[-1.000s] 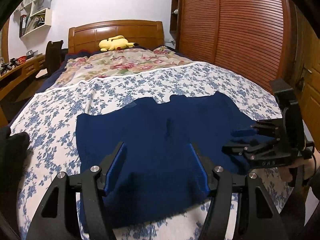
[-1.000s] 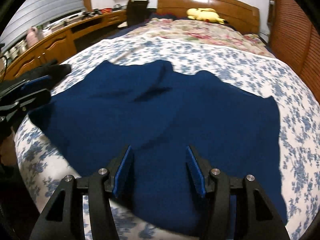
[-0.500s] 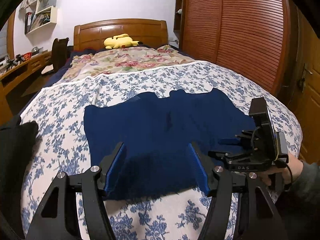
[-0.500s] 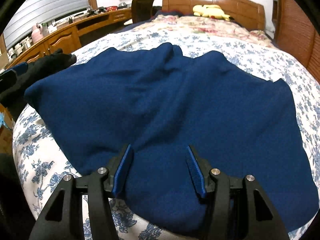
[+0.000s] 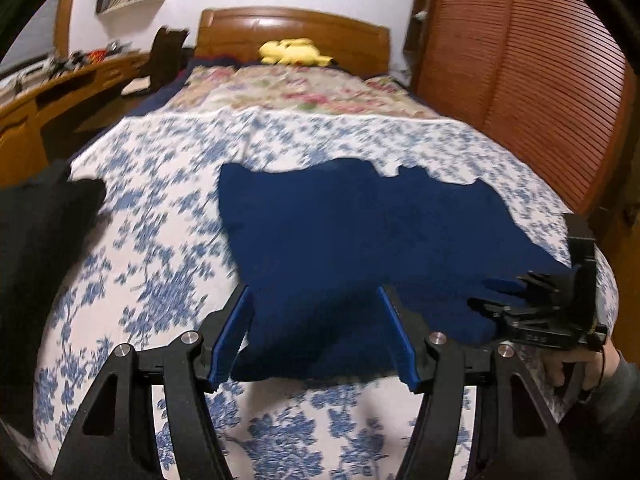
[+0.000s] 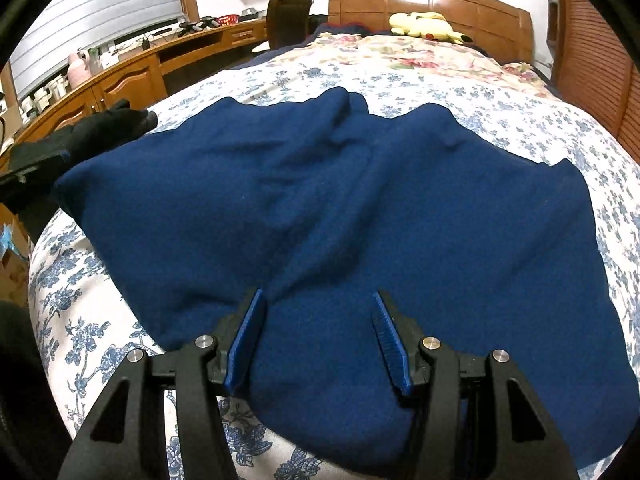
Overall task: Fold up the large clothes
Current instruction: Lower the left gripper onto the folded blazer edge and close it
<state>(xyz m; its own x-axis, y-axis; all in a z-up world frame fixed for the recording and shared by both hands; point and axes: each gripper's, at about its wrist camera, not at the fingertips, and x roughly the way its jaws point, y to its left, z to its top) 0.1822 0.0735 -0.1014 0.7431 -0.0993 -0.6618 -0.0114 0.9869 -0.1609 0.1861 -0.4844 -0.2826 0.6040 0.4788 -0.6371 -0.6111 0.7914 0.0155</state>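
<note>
While both sets of jaws stand spread with nothing between them, the sweater lies flat on the bed, just ahead of the left gripper. The right gripper hovers over its near edge.

On the bed lie one navy garment, one yellow plush toy by the headboard and one black garment at its left edge. Two grippers hang over its near end: left gripper, right gripper.
</note>
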